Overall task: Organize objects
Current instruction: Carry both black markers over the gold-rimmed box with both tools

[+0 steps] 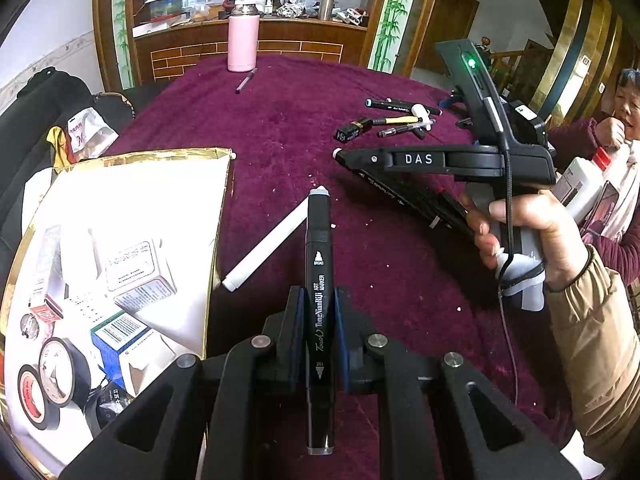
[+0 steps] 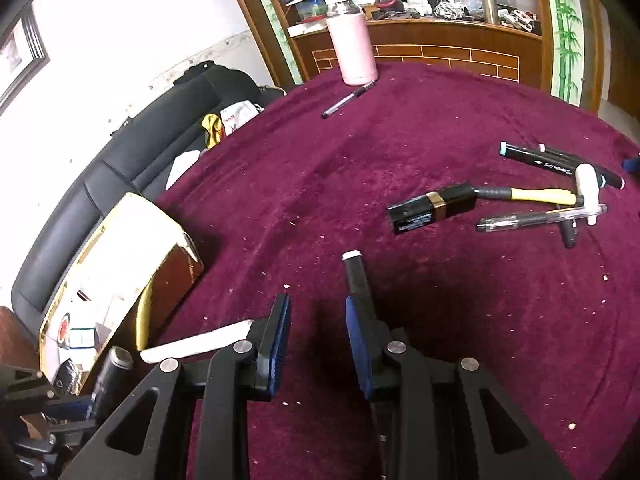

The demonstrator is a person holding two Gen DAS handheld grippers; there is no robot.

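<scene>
In the left wrist view, a black marker (image 1: pixel 319 312) is pinched lengthwise between the pads of the left claw (image 1: pixel 318 332), its pale tip pointing ahead. A white pen (image 1: pixel 266 250) lies just ahead to the left, beside the gold-edged box (image 1: pixel 222 216). The right claw (image 1: pixel 340 155) is seen ahead to the right.

In the right wrist view, the right claw (image 2: pixel 318 316) is spread; another marker (image 2: pixel 357 276) lies against its right pad, unpinched. A hammer (image 2: pixel 532 196) and pens lie ahead to the right.
</scene>
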